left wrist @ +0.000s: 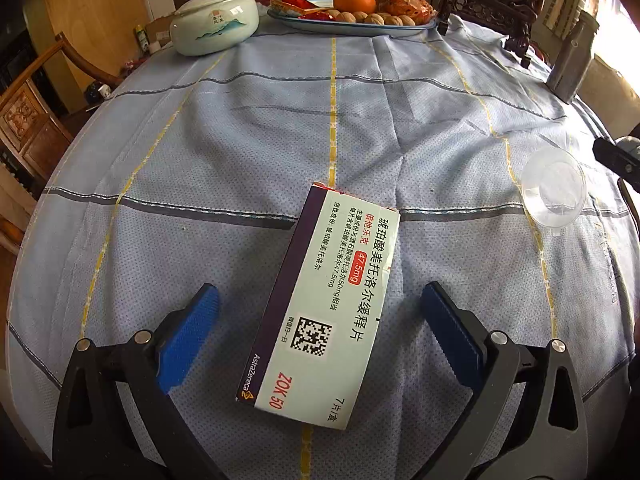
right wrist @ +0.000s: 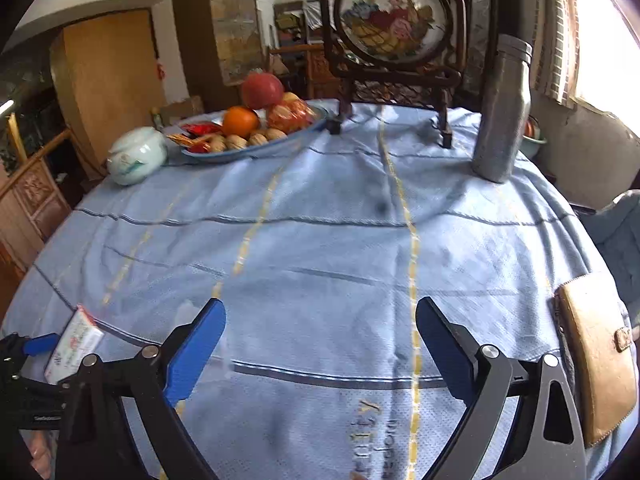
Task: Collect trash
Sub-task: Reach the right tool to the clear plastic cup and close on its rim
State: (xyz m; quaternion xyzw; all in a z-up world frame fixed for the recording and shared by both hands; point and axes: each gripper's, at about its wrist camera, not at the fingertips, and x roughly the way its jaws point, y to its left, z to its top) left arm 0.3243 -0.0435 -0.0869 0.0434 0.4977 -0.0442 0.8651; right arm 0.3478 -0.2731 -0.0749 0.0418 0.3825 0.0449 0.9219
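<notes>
Your left hand-held gripper (left wrist: 320,328) is spread wide with the white medicine box (left wrist: 320,308) lying flat on the desk's blue cloth (left wrist: 240,140) between its blue fingers (left wrist: 188,332), touching neither. A clear plastic cup (left wrist: 554,190) lies tipped on its side to the right of the box. Your right hand-held gripper (right wrist: 320,344) is also wide open, holding nothing, over bare cloth, with a tan wallet (right wrist: 596,356) near the desk's right edge.

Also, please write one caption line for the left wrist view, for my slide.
Open left gripper straddling a medicine box on the blue tablecloth, clear plastic cup nearby.
</notes>
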